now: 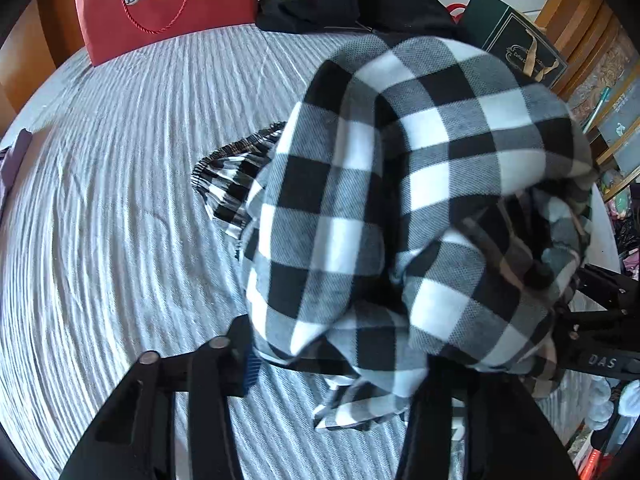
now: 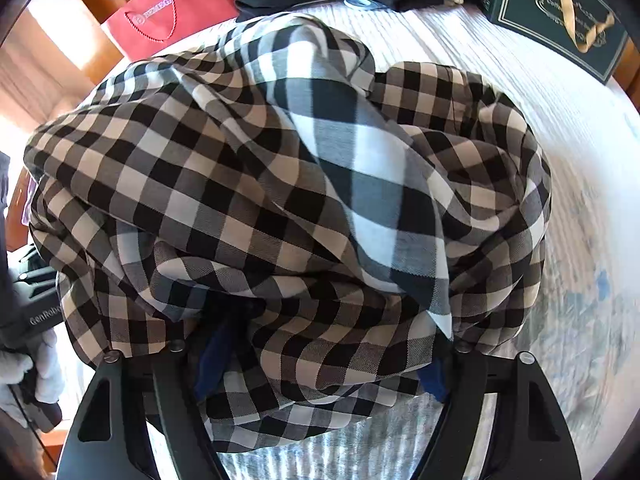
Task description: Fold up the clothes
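Currently both the left tool (image 1: pixel 332 364) and right tool (image 2: pixel 320 364) are gripping the bunched checked garment (image 1: pixel 400 200) above the bed (image 1: pixel 120 200), their openings being hidden, so uneven tension is risking slippage.

Ribbed grey bed (image 1: pixel 100 220): red bag (image 1: pixel 168 8), black garment (image 1: pixel 320 4), green box (image 1: pixel 516 44).

"BEMEGA" on red bag (image 1: pixel 168 8)

Bare bedspread (image 1: pixel 100 220) left of checked garment (image 1: pixel 400 200)
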Tool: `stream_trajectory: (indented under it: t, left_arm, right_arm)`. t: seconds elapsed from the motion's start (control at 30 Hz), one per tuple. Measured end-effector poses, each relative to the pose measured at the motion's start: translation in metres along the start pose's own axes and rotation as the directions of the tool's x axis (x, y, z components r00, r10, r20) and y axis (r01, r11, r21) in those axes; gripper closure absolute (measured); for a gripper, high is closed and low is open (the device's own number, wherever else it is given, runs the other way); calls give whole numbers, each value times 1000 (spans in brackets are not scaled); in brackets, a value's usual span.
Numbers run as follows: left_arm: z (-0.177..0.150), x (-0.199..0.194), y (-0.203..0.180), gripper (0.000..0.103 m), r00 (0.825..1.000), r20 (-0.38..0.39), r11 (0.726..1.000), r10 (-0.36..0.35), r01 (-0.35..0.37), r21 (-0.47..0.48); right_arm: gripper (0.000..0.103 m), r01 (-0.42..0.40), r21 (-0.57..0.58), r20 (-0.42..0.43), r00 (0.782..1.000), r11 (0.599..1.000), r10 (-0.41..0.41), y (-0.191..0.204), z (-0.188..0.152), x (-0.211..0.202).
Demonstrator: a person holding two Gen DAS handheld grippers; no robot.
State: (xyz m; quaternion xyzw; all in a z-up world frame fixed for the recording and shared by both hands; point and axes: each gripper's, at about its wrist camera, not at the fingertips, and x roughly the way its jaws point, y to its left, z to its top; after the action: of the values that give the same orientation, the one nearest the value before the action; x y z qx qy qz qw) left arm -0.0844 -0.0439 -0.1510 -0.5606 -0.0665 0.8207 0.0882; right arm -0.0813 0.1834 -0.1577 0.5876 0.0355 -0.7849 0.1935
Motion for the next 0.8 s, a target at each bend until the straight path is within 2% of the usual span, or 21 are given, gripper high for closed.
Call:
stream_trajectory:
  t: [0.03,0.07,0.1,0.13,0.23,0.3,0.37,0.43,0.5,0.53,0.57,0.63,0.7,0.73,0.8]
  left_arm:
    - [0,-8,-3,83,1000,12,1000,2,-3,15]
    - [-1,-16,-5,87,1000,24,1000,5,-5,30]
    - [-1,-25,-8,88,999,37,999,7,-8,45]
    - [-1,-33,-11,88,999,49,998,8,-11,60]
    - [6,-74,-14,88,993,111,997,-43,35,70]
    - [10,-101,-16,84,985,152,995,-77,66,78]
    - [18,-122,-15,76,977,193,994,-87,72,82]
    - [24,-131,-13,69,970,224,993,-95,75,96]
    - [33,-127,-26,64,967,234,991,-102,77,114]
    - [35,-123,-27,60,968,227,989,-108,82,122]
    - [33,-118,-29,56,970,216,989,-110,84,124]
    - [29,-109,-33,55,975,196,988,-108,83,129]
    - [28,-100,-40,55,978,181,988,-107,84,130]
    - [30,-95,-44,55,979,173,988,-110,88,129]
    - [31,-87,-41,55,983,170,992,-65,44,122]
  right_arm:
    - [61,-19,3,4,1000,1000,19,0,-1,-3]
    - [69,-30,5,11,999,1000,30,1,-2,-7]
    - [85,-11,0,31,999,1000,11,4,-2,-16]
    - [94,17,-8,70,997,1000,-16,3,-3,-27]
    - [97,87,6,198,976,996,-87,-5,-3,-66]
    - [98,127,66,296,945,990,-141,-25,-4,-102]
    - [99,165,145,384,899,976,-209,-40,-10,-140]
    - [101,224,227,448,840,948,-306,-70,-13,-181]
    - [101,267,308,470,792,913,-391,-102,-20,-214]
    - [101,289,345,459,778,893,-429,-121,-23,-224]
    - [101,315,376,436,769,871,-467,-139,-27,-229]
    - [101,366,435,383,751,822,-537,-174,-36,-239]
    - [101,411,486,301,750,771,-589,-206,-44,-234]
    - [101,426,509,259,753,748,-605,-222,-49,-232]
    - [97,406,557,180,793,725,-582,-252,-67,-225]
